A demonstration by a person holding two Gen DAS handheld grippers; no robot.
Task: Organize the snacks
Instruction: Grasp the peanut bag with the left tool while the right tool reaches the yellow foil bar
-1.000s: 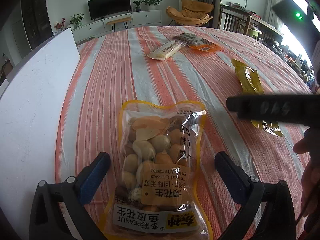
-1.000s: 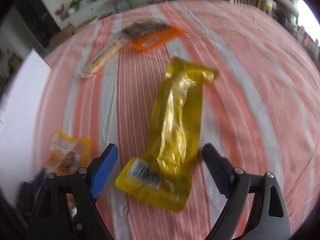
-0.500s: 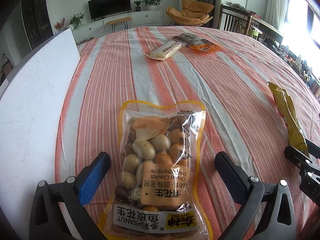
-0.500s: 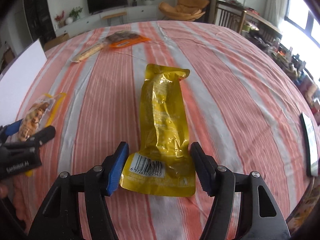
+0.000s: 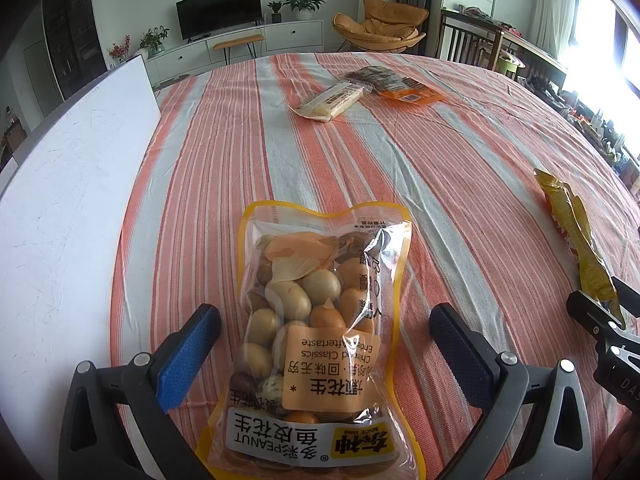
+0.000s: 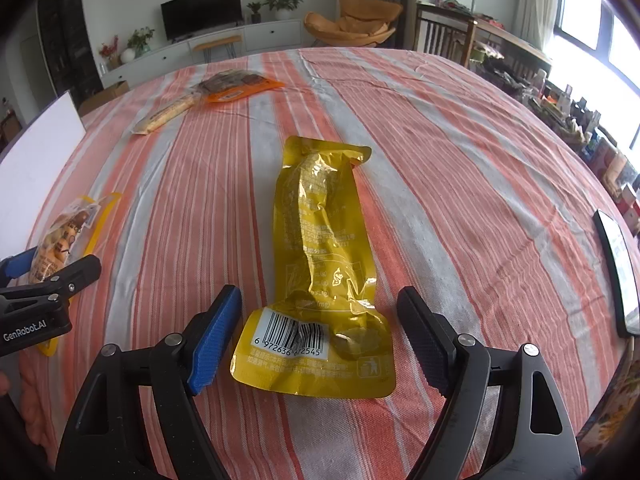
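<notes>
since a moment ago the right gripper has slid toward the table's right edge and its jaws have just been widening; they straddle the yellow pouch without touching. left gripper stands wide around the peanut bag near the striped tablecloth's left edge.

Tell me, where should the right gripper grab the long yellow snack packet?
Probably the barcode end of the yellow packet, which lies flat between the open fingers of the right gripper. Its jaws have just been opening and do not touch it. Come down from above and pinch across the two long edges, since the far end is crumpled.
</notes>
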